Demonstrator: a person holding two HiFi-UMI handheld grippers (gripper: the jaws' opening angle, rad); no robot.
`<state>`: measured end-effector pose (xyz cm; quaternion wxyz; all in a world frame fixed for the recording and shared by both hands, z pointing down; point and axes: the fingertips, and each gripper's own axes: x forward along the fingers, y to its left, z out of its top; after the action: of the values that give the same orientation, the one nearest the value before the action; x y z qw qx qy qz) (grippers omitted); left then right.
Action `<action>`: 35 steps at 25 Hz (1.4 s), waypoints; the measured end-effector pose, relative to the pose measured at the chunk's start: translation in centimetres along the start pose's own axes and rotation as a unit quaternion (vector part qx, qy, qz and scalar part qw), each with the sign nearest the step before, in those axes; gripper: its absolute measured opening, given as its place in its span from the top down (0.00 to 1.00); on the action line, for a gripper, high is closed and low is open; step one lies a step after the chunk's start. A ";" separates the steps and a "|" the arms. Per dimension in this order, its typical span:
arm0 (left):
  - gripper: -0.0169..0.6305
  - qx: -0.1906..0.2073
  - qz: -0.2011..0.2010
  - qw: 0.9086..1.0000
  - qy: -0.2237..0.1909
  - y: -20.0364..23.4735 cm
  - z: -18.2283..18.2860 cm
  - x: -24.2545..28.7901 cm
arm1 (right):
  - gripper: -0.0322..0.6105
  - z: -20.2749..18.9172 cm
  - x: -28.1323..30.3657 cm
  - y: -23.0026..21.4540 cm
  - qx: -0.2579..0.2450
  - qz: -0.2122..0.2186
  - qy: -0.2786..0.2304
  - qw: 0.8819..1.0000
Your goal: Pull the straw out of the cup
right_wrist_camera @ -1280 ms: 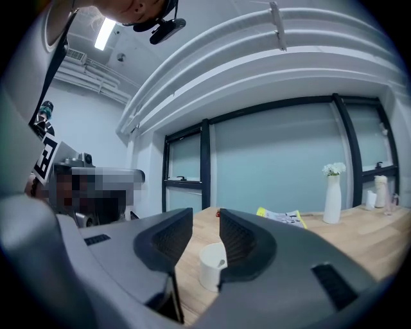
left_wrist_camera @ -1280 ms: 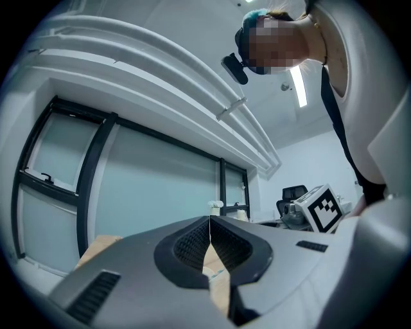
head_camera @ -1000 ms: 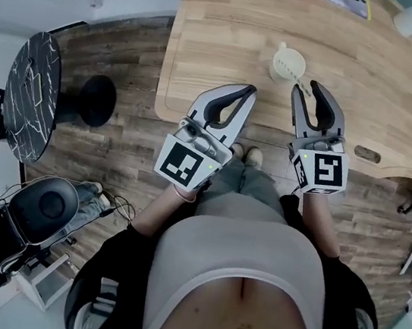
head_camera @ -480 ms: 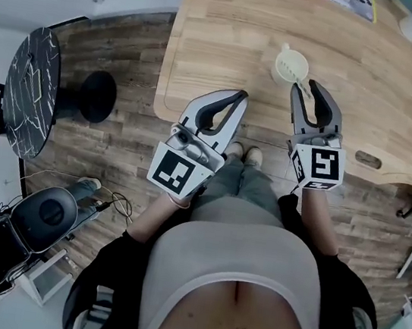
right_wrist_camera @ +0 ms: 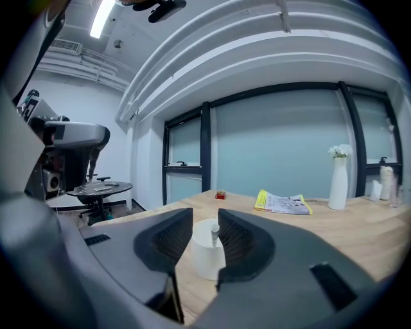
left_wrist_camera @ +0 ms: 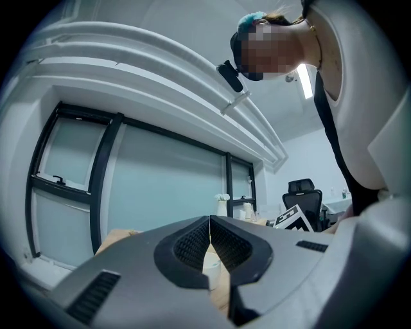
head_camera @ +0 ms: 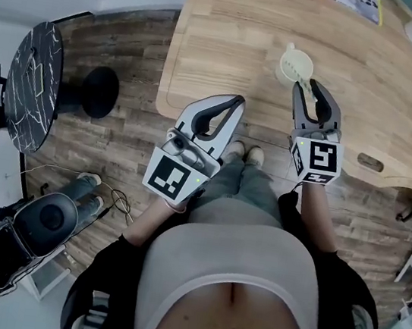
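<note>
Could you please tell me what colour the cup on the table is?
The cup is white, shown clearest in the right gripper view.

The head view is looking steeply down at the table (head_camera: pixel 232 41); both gripper views are skimming it, sharing the cup (right_wrist_camera: pixel 209 257).

Left tool (head_camera: pixel 236 101) held nearer, angled inward, jaws together, right tool (head_camera: pixel 308 88) farther forward, jaws apart

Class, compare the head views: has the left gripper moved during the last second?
Yes. The left gripper has drawn back towards the person, away from the cup.
</note>
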<state>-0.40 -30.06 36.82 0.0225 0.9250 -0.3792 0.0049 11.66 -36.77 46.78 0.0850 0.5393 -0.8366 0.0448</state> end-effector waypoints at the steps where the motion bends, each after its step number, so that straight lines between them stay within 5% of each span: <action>1: 0.96 0.000 0.003 1.000 0.001 0.2 -0.1 -0.1 | 0.75 -0.2 0.1 0.0 0.001 -0.001 0.001 1.000; 35: 0.96 0.005 0.033 0.999 0.004 1.9 0.0 -1.5 | 0.87 -4.4 2.0 -1.1 -0.007 -0.035 0.057 0.998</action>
<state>-2.82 -30.40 36.86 0.0195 0.9122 -0.4092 0.0107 12.24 -38.30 51.47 0.1375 0.5644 -0.8112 0.0669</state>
